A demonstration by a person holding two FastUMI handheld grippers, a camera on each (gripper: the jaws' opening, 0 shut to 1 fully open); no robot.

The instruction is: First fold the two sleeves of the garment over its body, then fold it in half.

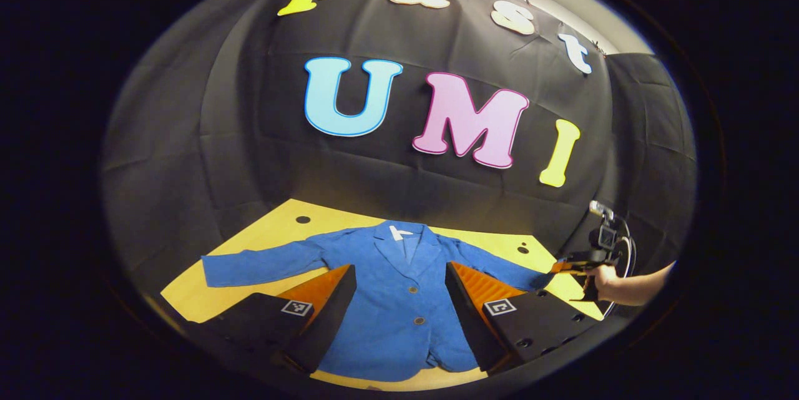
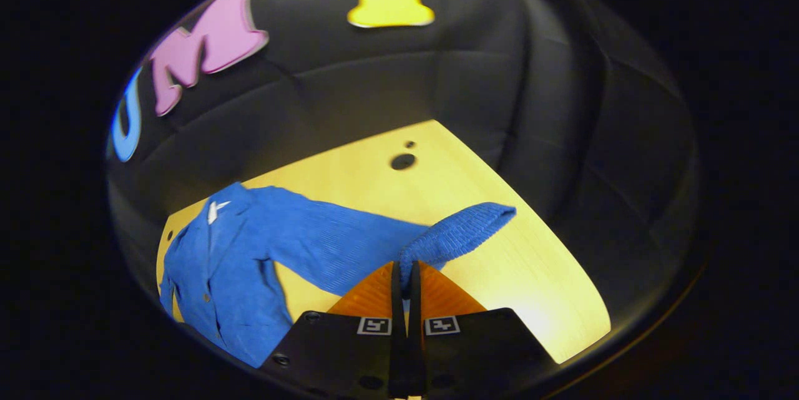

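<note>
Right gripper [image 2: 406,272] pinches blue jacket [image 1: 399,300] sleeve [image 2: 455,234] tight, near tabletop [image 2: 530,287] edge; left gripper [image 1: 399,281] wide open w/ nothing, over jacket.

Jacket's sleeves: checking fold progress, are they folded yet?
Not folded. Both sleeves of the jacket lie spread on the table; the right gripper pinches one cuff.

**Counts on the table**

One blue jacket [image 1: 399,300] is lying at lower centre of the left gripper view, showing two sleeves and two buttons down its front — plus one white tag at the collar. Two grippers are working — the left gripper [image 1: 399,275] low in its own view, the right gripper [image 2: 406,272] low in its own. One yellow table [image 2: 530,275] is showing two dark holes.
</note>
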